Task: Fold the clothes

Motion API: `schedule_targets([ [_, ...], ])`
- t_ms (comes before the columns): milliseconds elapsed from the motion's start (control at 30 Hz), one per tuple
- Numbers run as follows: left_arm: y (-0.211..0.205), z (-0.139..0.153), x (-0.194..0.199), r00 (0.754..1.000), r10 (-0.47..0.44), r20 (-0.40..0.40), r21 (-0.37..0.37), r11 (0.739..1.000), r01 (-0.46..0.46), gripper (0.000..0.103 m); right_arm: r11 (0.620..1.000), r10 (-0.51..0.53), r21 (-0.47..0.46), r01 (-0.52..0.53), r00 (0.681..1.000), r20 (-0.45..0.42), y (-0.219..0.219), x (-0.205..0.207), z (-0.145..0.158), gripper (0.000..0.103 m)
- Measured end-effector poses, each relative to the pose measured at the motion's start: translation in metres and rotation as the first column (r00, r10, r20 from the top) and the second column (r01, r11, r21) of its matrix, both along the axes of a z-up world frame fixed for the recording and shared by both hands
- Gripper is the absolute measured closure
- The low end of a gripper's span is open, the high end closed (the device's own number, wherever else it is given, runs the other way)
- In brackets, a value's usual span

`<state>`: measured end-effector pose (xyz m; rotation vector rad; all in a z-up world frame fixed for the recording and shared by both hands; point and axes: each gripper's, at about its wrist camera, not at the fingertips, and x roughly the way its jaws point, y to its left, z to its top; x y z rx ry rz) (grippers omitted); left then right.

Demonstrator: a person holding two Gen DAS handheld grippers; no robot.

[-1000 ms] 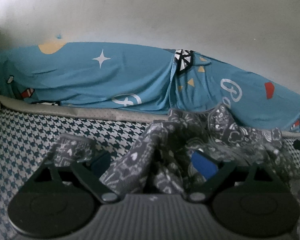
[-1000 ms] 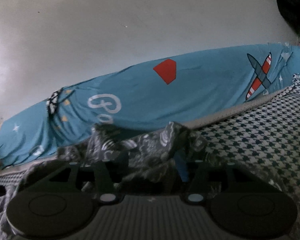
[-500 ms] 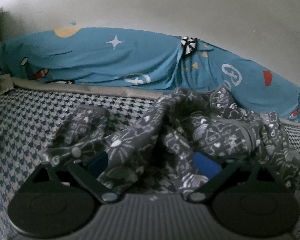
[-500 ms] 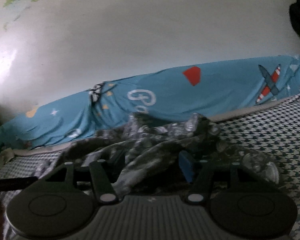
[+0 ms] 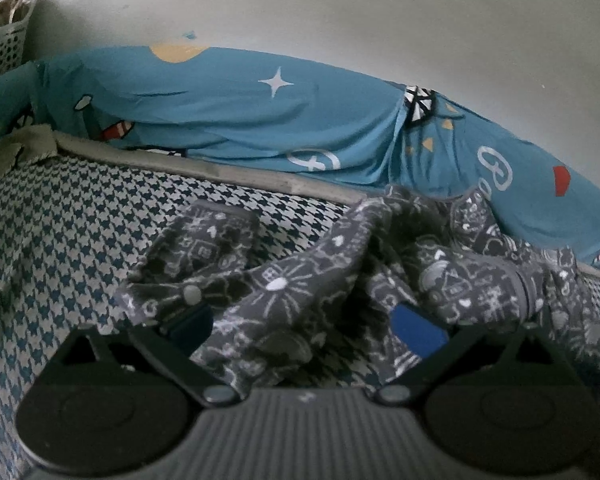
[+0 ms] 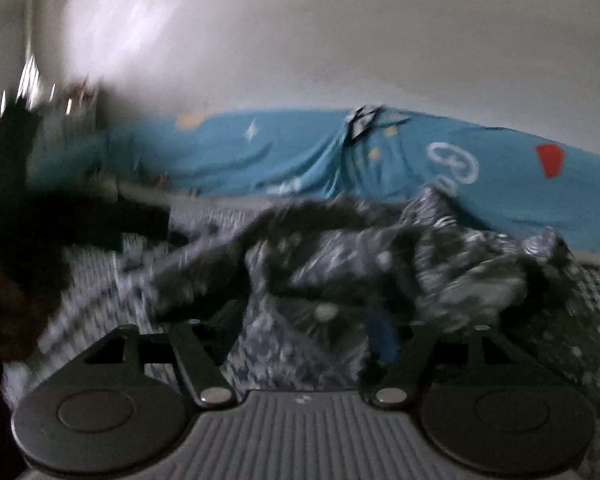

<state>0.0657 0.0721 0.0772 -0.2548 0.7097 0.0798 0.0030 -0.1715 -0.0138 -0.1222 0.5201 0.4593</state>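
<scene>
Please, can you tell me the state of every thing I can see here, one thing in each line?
Garment: crumpled, unfolded, on the houndstooth cover.
Blue sheet: draped, wrinkled, along the wall.
Left gripper: jaws opening, cloth lies between.
Right gripper: jaws opening, cloth between; view blurred.

No full word reads anywhere: the blue printed sheet (image 5: 340, 128) carries only white looping script, something like "Ba" in the left wrist view before the grey patterned garment (image 5: 340, 280) cuts it off, and that script smears in the right wrist view.
</scene>
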Motion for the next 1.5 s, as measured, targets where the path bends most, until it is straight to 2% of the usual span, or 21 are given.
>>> schedule_targets([
  [133, 0.002, -0.001, 0.001, 1.0, 0.001, -0.005, -0.006, 1.0, -0.001, 0.003, 0.993, 0.029, -0.111, -0.03, 1.0, -0.003, 0.023, 0.006, -0.023, 0.033],
  [500, 0.011, -0.008, 0.001, 1.0, -0.001, -0.031, -0.013, 1.0, 0.0, 0.003, 0.946, -0.007, -0.322, 0.031, 0.997, 0.074, 0.049, 0.023, -0.064, 0.033],
  [567, 0.014, -0.009, 0.0, 0.999, 0.002, -0.033, -0.007, 1.0, -0.002, 0.003, 0.936, 0.002, -0.352, 0.028, 0.996, 0.084, 0.054, 0.027, -0.069, 0.043],
  [600, 0.016, -0.01, 0.0, 0.999, 0.004, -0.035, -0.004, 1.0, -0.004, 0.003, 0.936, 0.002, -0.35, 0.025, 0.997, 0.076, 0.054, 0.03, -0.069, 0.064],
  [633, 0.018, -0.011, 0.0, 0.999, 0.006, -0.037, -0.002, 1.0, -0.006, 0.003, 0.937, 0.002, -0.348, 0.022, 0.998, 0.068, 0.054, 0.032, -0.069, 0.075],
  [700, 0.022, -0.013, -0.002, 0.999, 0.011, -0.042, 0.005, 1.0, -0.011, 0.003, 0.955, -0.021, -0.295, 0.038, 0.998, 0.06, 0.048, 0.037, -0.06, 0.083],
  [767, 0.027, -0.014, -0.004, 0.999, 0.014, -0.046, 0.012, 1.0, -0.013, 0.003, 0.974, -0.044, -0.219, 0.053, 0.998, 0.047, 0.04, 0.044, -0.047, 0.085],
  [867, 0.033, -0.017, -0.006, 0.998, 0.012, -0.054, 0.021, 1.0, -0.011, 0.003, 0.996, -0.072, -0.044, 0.073, 0.997, 0.006, 0.016, 0.054, -0.023, 0.087],
  [967, 0.034, -0.019, -0.006, 0.998, 0.009, -0.06, 0.034, 0.999, -0.007, 0.003, 0.99, -0.042, 0.134, 0.043, 0.999, -0.012, -0.007, 0.058, 0.0, 0.087],
  [1067, 0.035, -0.02, -0.006, 0.998, 0.006, -0.064, 0.046, 0.999, -0.003, 0.003, 0.952, 0.016, 0.306, -0.012, 1.0, -0.008, -0.028, 0.057, 0.02, 0.088],
  [1167, 0.033, -0.021, -0.006, 0.998, 0.001, -0.065, 0.048, 0.999, 0.002, 0.003, 0.894, 0.085, 0.44, -0.078, 0.996, 0.003, -0.044, 0.055, 0.034, 0.088],
  [1267, 0.028, -0.023, -0.005, 0.997, -0.008, -0.07, 0.055, 0.998, 0.012, 0.002, 0.826, 0.142, 0.557, -0.087, 0.988, -0.055, -0.054, 0.063, 0.031, 0.088],
  [1300, 0.027, -0.024, -0.005, 0.997, -0.013, -0.072, 0.057, 0.998, 0.017, 0.002, 0.82, 0.143, 0.568, -0.071, 0.986, -0.082, -0.054, 0.066, 0.029, 0.088],
  [1400, 0.021, -0.026, -0.004, 0.997, -0.027, -0.077, 0.062, 0.998, 0.032, 0.002, 0.915, -0.025, 0.401, 0.055, 0.997, -0.078, -0.04, 0.07, 0.023, 0.083],
  [1467, 0.017, -0.028, -0.003, 0.996, -0.037, -0.083, 0.066, 0.997, 0.043, 0.002, 0.946, -0.124, 0.294, 0.135, 0.991, -0.056, -0.032, 0.071, 0.019, 0.083],
  [1500, 0.016, -0.029, -0.002, 0.995, -0.043, -0.086, 0.066, 0.997, 0.049, 0.002, 0.95, -0.141, 0.274, 0.151, 0.988, -0.055, -0.029, 0.072, 0.017, 0.078],
])
